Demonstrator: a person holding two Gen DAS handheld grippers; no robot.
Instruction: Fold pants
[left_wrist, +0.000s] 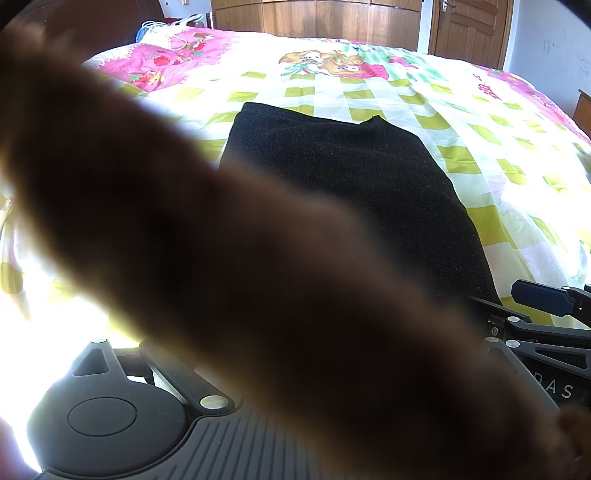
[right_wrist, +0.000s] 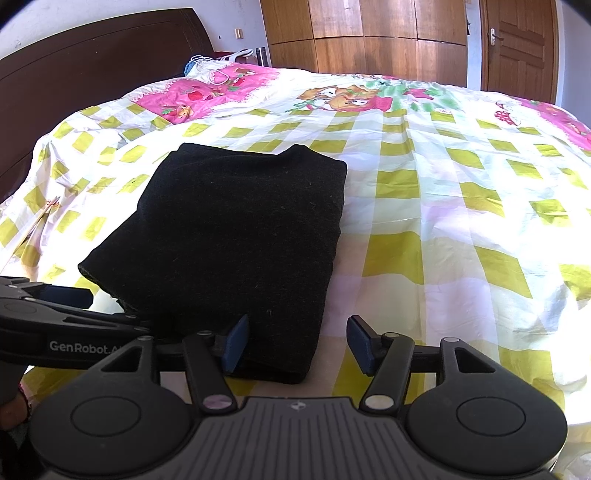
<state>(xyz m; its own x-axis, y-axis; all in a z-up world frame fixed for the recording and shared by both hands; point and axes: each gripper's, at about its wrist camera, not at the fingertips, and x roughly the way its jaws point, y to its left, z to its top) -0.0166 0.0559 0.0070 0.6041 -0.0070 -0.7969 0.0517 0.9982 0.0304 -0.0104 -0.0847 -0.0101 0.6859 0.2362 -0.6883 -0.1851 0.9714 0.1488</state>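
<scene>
The black pants (right_wrist: 236, 236) lie folded into a compact rectangle on the checked bedsheet (right_wrist: 443, 206); they also show in the left wrist view (left_wrist: 369, 177). My right gripper (right_wrist: 299, 343) is open at the fold's near right corner. Its left pad (right_wrist: 236, 341) rests over the cloth edge and its right pad (right_wrist: 360, 343) stands over bare sheet. My left gripper (right_wrist: 74, 306) lies low at the pants' near left corner, seen from the side; its jaws cannot be read. A blurred hand (left_wrist: 221, 258) covers most of the left wrist view and hides that gripper's fingers.
A dark headboard (right_wrist: 92, 62) stands at the bed's left end, with a white bag and cords (right_wrist: 214, 70) beside it. Wooden wardrobes (right_wrist: 369, 33) and a door (right_wrist: 521, 48) line the far wall. The right gripper's blue finger (left_wrist: 539, 297) shows at the right edge.
</scene>
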